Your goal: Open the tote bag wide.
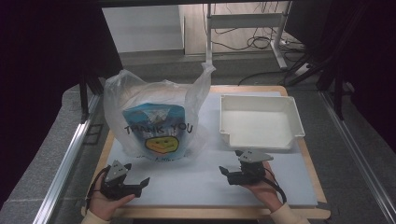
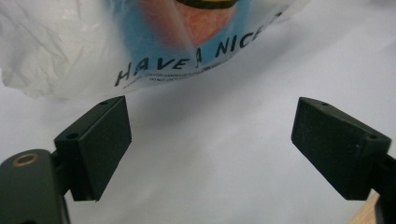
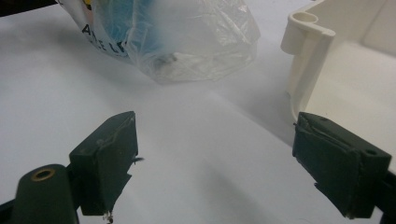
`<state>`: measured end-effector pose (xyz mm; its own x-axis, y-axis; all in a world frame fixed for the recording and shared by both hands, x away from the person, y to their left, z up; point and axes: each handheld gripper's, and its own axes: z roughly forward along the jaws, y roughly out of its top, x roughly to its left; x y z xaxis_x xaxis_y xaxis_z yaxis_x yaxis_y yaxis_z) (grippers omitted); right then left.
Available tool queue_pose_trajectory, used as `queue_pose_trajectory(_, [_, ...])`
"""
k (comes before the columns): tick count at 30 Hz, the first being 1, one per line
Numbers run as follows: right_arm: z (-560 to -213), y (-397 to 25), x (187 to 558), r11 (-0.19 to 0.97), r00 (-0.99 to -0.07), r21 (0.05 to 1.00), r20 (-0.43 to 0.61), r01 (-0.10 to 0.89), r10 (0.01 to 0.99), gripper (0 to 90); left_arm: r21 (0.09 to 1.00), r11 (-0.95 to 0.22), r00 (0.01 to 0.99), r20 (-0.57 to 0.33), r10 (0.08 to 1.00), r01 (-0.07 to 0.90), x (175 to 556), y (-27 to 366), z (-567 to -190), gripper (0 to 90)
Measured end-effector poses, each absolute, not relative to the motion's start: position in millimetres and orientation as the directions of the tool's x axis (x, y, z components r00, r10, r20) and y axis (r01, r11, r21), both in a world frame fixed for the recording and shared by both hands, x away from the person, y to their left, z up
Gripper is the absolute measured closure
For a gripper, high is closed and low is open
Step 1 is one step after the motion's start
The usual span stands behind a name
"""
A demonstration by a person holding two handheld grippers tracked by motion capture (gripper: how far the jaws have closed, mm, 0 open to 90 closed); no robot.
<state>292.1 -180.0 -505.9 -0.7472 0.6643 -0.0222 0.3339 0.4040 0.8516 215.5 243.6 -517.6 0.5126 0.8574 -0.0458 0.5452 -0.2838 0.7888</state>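
A clear plastic bag [image 1: 154,116] printed "THANK YOU" with a yellow smiley stands on the left half of the white mat [image 1: 196,184]. Something blue is inside it. An empty white tray [image 1: 261,122] sits to its right. My left gripper [image 1: 135,176] rests near the front left, just below the bag, open and holding nothing. My right gripper [image 1: 232,163] sits in front of the tray's near left corner, open and empty. In the left gripper view the bag's bottom [image 2: 70,60] lies ahead of my gripper [image 2: 210,135]. The right gripper view shows the bag [image 3: 187,37] and tray corner [image 3: 308,51] beyond my gripper [image 3: 215,144].
The mat covers a wooden table [image 1: 219,213] whose edge runs along the front. Metal rails [image 1: 65,158] flank the table at both sides. Beyond the far edge stand a desk frame [image 1: 243,21] and floor cables.
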Motion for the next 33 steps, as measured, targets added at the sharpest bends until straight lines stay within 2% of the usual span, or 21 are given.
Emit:
queue_pose_trajectory(6, [-504.3, -185.6, 292.5, 0.371, -0.738, 0.854, 0.023, 0.365, 0.674, 17.8, 0.791, -0.283, 0.500, -0.033, 0.865, 0.542, 215.1, 245.3, -518.3, 13.4])
queue_pose_trajectory(24, [-510.1, -204.3, 300.6, 0.330, -0.708, 0.857, 0.056, 0.395, 0.704, 22.0, 0.788, -0.282, 0.482, -0.022, 0.876, 0.547, 223.8, 238.2, -510.0, 16.1])
queue_pose_trajectory(33, [-507.6, -192.8, 293.7, 0.363, -0.723, 0.851, 0.028, 0.379, 0.690, 23.0, 0.800, -0.269, 0.481, -0.028, 0.876, 0.537, 212.7, 243.2, -504.4, 18.0])
